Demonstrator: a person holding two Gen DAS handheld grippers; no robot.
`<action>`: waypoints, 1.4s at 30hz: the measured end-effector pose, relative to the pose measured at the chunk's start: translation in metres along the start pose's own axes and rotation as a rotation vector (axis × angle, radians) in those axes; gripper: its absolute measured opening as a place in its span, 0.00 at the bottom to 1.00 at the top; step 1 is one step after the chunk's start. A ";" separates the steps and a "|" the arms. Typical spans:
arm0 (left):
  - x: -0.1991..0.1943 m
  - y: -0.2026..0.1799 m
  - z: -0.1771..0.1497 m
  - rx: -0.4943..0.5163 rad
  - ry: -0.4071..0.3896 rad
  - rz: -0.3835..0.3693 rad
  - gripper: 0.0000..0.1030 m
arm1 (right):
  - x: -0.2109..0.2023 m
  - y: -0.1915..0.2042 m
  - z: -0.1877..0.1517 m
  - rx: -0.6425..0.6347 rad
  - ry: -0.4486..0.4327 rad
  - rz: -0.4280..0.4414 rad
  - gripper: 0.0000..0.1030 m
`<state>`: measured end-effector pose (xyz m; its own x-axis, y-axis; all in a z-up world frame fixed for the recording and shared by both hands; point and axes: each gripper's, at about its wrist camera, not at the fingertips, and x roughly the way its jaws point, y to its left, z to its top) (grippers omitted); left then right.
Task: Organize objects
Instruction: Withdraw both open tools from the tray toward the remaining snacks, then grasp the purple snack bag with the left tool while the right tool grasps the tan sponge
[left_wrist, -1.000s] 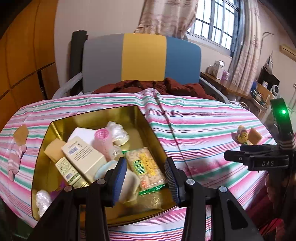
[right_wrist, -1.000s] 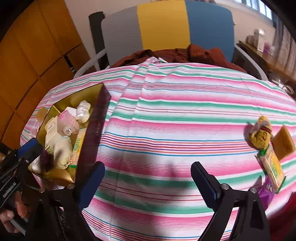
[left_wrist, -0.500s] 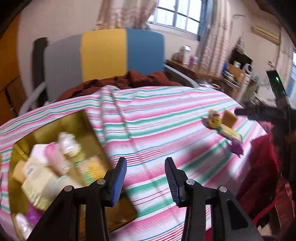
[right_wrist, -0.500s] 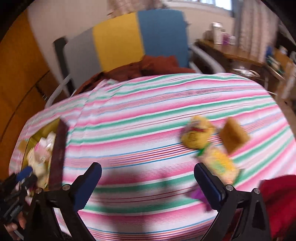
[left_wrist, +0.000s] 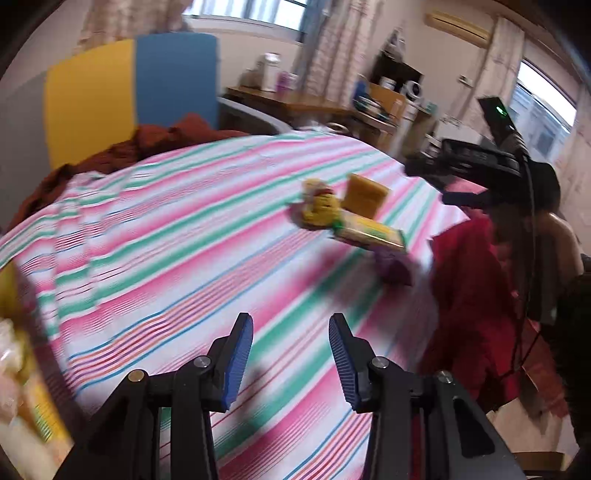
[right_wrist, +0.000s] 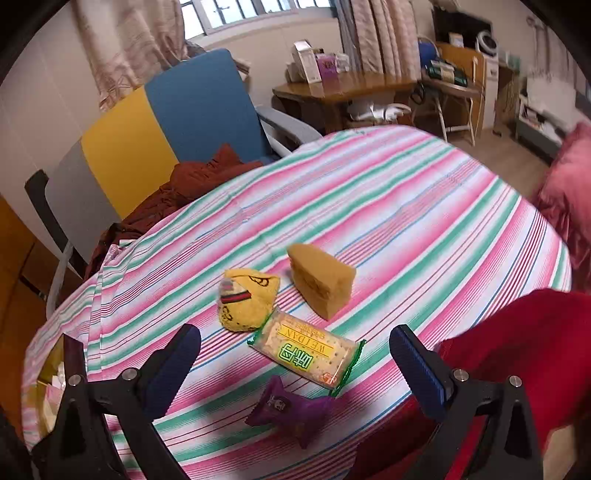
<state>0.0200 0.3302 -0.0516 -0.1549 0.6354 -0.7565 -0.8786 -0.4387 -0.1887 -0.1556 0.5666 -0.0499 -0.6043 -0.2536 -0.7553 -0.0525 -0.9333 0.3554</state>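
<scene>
While both grippers hang over the striped tabletop, nothing sits between either pair of fingers.
cracker pack: flat on the cloth, long axis on a diagonal from upper left to lower right in the right view; print reads upside down from there.
pack location: near tabletop edge, between and just ahead of the right fingers.
sponge: yellow wedge, just behind the pack, thin end pointing away.
yellow pouch: left of sponge, touching the pack's far left corner.
purple wrapper: crumpled, just nearer than the pack, lowest of the four.
right gripper: jaws wide apart, just been opening, empty; straddles pack and wrapper from above, contact not seen.
left gripper: jaws part-open, narrow gap, empty, over bare cloth well short of the cluster.
obstruction: red cloth at the near right edge, beside the right finger.
tin: gold, blurred, at far left in the left view, well apart from the cluster.
room: tricolour chair with brown garment behind the tabletop; wooden desk, curtains, windows beyond.
</scene>
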 end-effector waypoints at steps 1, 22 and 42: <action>0.007 -0.006 0.004 0.013 0.011 -0.024 0.42 | 0.002 -0.003 -0.002 0.007 0.001 0.005 1.00; 0.127 -0.073 0.058 0.003 0.170 -0.335 0.50 | 0.012 -0.039 -0.006 0.205 -0.061 0.182 1.00; 0.104 -0.037 0.018 0.057 0.122 -0.080 0.40 | 0.018 -0.041 -0.006 0.224 -0.045 0.229 1.00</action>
<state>0.0285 0.4240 -0.1120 -0.0299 0.5836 -0.8115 -0.9109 -0.3502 -0.2183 -0.1597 0.5986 -0.0817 -0.6550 -0.4344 -0.6183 -0.0819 -0.7726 0.6296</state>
